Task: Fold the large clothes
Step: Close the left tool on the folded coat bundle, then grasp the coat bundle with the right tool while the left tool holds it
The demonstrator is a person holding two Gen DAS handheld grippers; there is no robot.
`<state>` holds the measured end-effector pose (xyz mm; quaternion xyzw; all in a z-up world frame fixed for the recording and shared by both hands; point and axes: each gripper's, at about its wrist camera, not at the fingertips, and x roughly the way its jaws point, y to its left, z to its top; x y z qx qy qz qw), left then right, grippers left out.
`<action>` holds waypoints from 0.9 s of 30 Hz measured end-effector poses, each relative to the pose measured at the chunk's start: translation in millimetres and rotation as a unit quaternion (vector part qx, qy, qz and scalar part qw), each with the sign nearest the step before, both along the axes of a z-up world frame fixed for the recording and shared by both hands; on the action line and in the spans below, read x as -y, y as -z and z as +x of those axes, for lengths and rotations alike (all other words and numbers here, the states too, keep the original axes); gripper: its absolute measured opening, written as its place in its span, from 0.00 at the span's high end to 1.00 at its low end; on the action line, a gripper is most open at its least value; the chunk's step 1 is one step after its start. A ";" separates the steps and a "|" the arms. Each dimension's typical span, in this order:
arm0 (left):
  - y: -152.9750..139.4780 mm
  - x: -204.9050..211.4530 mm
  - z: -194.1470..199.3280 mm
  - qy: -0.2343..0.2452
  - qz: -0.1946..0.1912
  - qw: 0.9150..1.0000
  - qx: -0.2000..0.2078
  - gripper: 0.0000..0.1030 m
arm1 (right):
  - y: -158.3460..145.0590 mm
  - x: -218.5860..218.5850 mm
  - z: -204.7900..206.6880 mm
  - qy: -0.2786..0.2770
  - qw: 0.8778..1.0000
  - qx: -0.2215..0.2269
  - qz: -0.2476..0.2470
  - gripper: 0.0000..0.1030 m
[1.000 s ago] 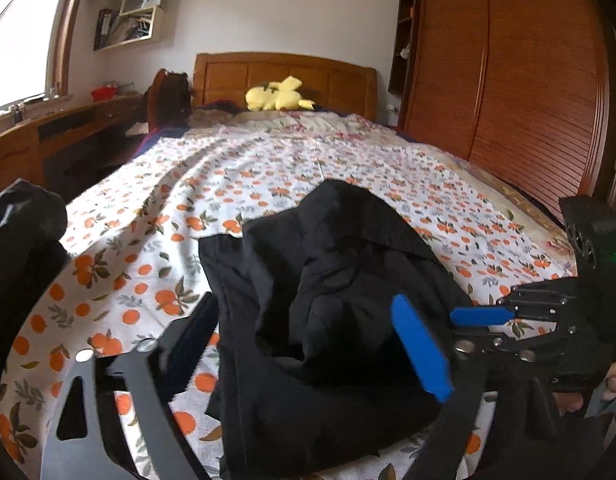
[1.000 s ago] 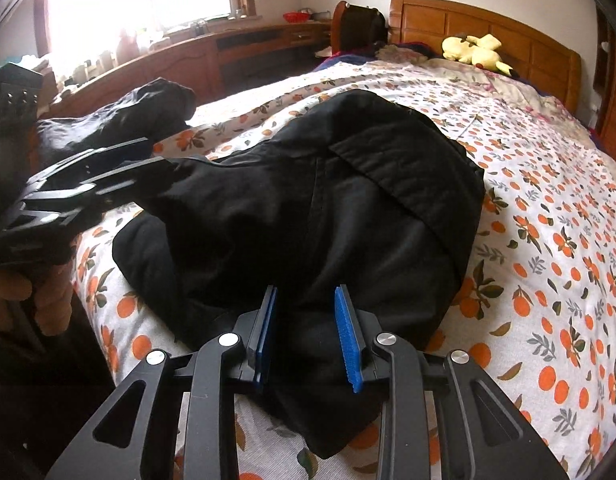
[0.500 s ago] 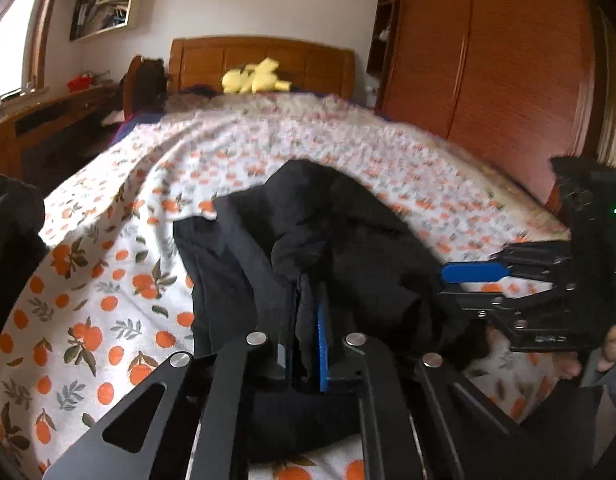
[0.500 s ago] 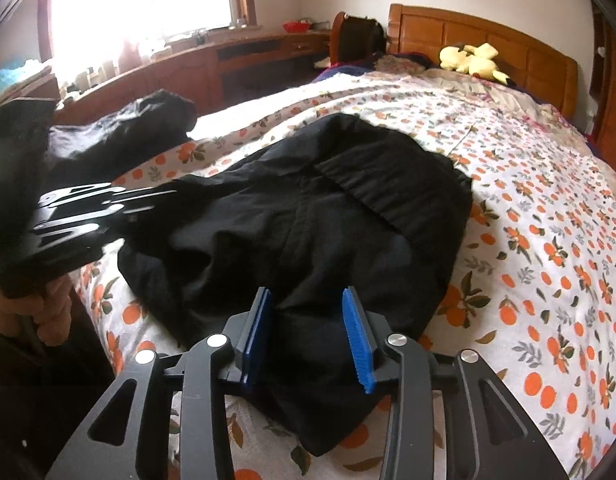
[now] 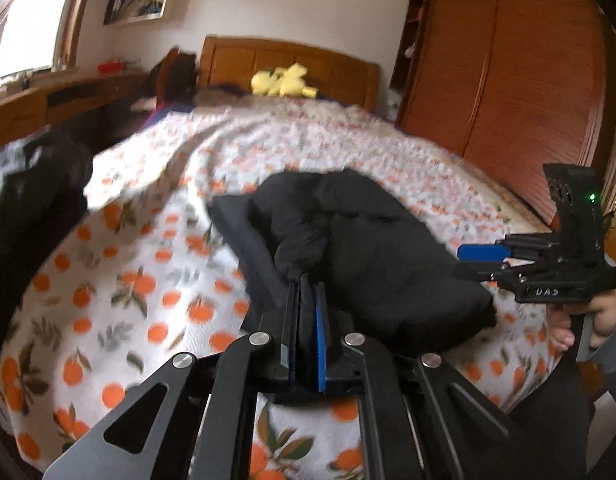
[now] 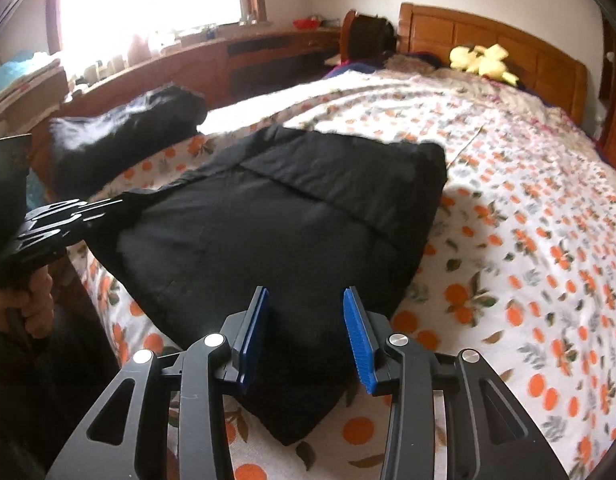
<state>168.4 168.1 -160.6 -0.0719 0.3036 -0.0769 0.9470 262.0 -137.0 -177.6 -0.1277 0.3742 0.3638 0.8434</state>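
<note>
Pinching a fold of the black garment (image 5: 372, 264), the left gripper (image 5: 308, 320) has its fingers squeezed tight on the cloth. The right gripper (image 6: 303, 336) hangs over the garment's near edge with its blue pads (image 6: 358, 332) spread apart, holding nothing. The garment lies on the orange-print bedsheet (image 6: 528, 264).
</note>
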 end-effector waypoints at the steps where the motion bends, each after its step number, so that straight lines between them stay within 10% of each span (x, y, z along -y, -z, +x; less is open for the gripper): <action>1: 7.0 -0.2 1.7 -0.001 0.008 1.000 -0.012 0.92 | 8.6 -4.1 1.2 0.001 1.000 -0.005 -0.005 0.64; 10: 25.8 -2.6 0.4 -0.004 0.033 0.999 -0.027 0.92 | -7.2 -9.7 23.8 -0.004 1.000 0.000 -0.004 0.51; 19: 25.5 -2.7 1.8 -0.001 0.033 0.999 -0.028 0.90 | -4.4 -20.9 131.3 0.055 0.998 -0.001 -0.020 0.47; 27: 26.1 -3.1 3.2 0.001 0.032 0.999 -0.029 0.89 | 30.7 -25.1 209.1 0.097 0.991 -0.093 0.008 0.23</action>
